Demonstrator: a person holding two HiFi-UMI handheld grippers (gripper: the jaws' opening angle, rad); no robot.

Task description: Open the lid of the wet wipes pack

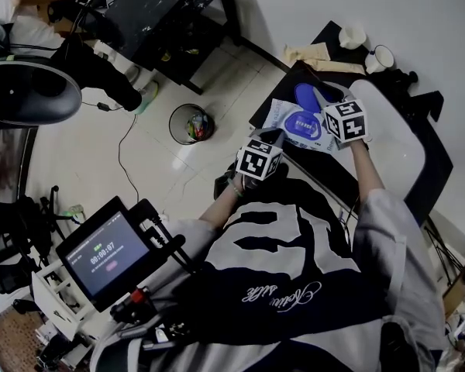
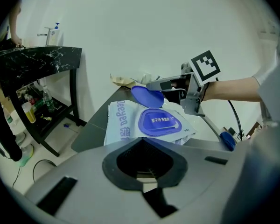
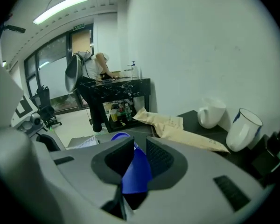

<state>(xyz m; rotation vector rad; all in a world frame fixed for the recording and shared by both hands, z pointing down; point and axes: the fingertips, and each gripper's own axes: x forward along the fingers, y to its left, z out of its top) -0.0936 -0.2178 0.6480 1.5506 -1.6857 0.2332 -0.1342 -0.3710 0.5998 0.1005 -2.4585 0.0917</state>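
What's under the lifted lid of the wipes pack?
Under the lid, held up by the right gripper, a blue printed oval base shows. No wipes visible; the pack covers them.

Two white mugs (image 1: 353,37) (image 1: 381,56) are standing on the counter (image 1: 395,142); one paper bag (image 1: 318,53) and one wet wipes pack (image 1: 291,118) with one blue lid (image 2: 147,96) are lying there. Two grippers (image 1: 273,136) (image 1: 325,105) are reaching in.
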